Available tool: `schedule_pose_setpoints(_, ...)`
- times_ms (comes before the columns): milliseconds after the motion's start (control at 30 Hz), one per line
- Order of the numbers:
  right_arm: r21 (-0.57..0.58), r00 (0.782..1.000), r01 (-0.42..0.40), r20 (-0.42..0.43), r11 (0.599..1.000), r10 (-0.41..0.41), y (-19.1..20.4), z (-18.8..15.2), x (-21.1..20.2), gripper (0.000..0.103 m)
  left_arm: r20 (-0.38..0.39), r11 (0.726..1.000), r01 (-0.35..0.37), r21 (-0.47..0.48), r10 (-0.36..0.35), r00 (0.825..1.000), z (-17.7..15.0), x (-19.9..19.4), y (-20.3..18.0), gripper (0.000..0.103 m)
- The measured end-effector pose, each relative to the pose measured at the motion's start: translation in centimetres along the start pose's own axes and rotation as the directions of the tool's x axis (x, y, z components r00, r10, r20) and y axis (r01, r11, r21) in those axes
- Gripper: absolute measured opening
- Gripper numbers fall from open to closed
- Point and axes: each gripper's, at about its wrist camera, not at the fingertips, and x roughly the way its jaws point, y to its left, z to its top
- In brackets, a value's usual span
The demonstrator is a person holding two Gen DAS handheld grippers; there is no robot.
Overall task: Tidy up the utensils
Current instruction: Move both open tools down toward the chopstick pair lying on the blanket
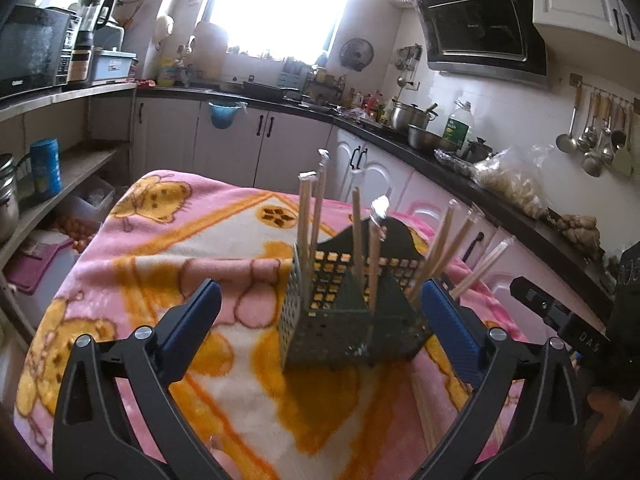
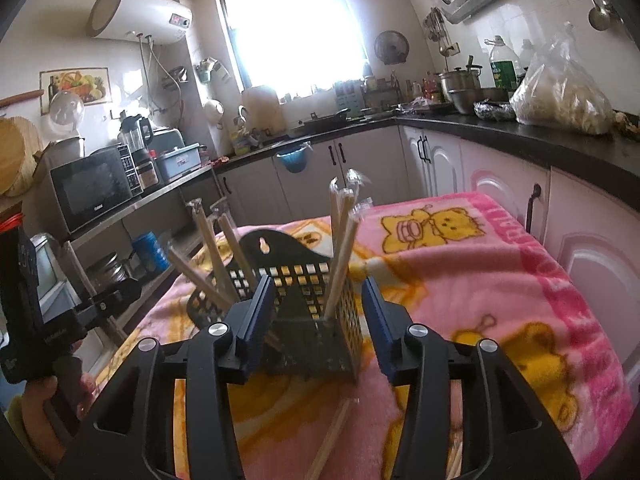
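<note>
A dark perforated utensil holder (image 1: pixel 352 312) stands on the pink blanket-covered table (image 1: pixel 160 248). Several wrapped wooden chopsticks (image 1: pixel 316 208) stand in its compartments, leaning outward. My left gripper (image 1: pixel 320 312) is open and empty, its blue pads either side of the holder from the near side. In the right wrist view the same holder (image 2: pixel 316 320) stands just ahead of my right gripper (image 2: pixel 320 308), which is open and empty. More chopsticks (image 2: pixel 332 436) lie flat on the blanket under the right gripper. The other gripper shows at each view's edge (image 1: pixel 560 316).
Dark kitchen counter (image 1: pixel 460 160) with pots, an oil bottle and a bag of food runs behind and right. Shelves (image 2: pixel 132 208) with a microwave and jars stand on the left. White cabinets (image 2: pixel 500 184) sit close to the table's far side.
</note>
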Motion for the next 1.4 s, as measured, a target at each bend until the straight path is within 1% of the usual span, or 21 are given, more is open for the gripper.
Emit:
schedule_pose_setpoints(233, 0.009, 0.999, 0.009, -0.041, 1.0, -0.008, -0.7, -2.1, -1.3, 0.05, -0.033, 1.0, 0.023, 0.016, -0.022, 0.999, -1.7, -0.4, -1.1, 0.091)
schedule_pose_setpoints(500, 0.011, 0.994, 0.043, -0.105, 0.999, -0.042, -2.0, -4.5, -2.0, 0.051, -0.089, 0.998, 0.047, 0.034, -0.043, 0.995, -4.0, 0.2, -2.6, 0.091)
schedule_pose_setpoints(667, 0.015, 0.988, 0.065, -0.144, 0.998, -0.062, -2.8, -6.2, -2.5, 0.051, -0.126, 0.997, 0.067, 0.049, -0.06, 0.99, -5.4, 0.7, -3.7, 0.091)
schedule_pose_setpoints(900, 0.021, 0.979, 0.087, -0.189, 0.996, -0.081, -4.2, -8.0, -3.2, 0.051, -0.183, 0.991, 0.106, 0.077, -0.091, 0.979, -7.0, 1.8, -6.1, 0.091)
schedule_pose_setpoints(1100, 0.03, 0.965, 0.119, -0.24, 0.992, -0.108, -5.6, -9.1, -3.5, 0.051, -0.253, 0.986, 0.137, 0.098, -0.108, 0.961, -8.3, 3.5, -8.0, 0.091)
schedule_pose_setpoints(1300, 0.044, 0.944, 0.152, -0.301, 0.987, -0.132, -7.5, -10.2, -3.4, 0.051, -0.338, 0.983, 0.153, 0.103, -0.11, 0.935, -9.3, 6.0, -9.4, 0.091)
schedule_pose_setpoints(1400, 0.054, 0.933, 0.167, -0.331, 0.985, -0.14, -8.4, -10.6, -3.2, 0.051, -0.38, 0.982, 0.147, 0.116, -0.093, 0.92, -9.7, 7.5, -10.0, 0.091)
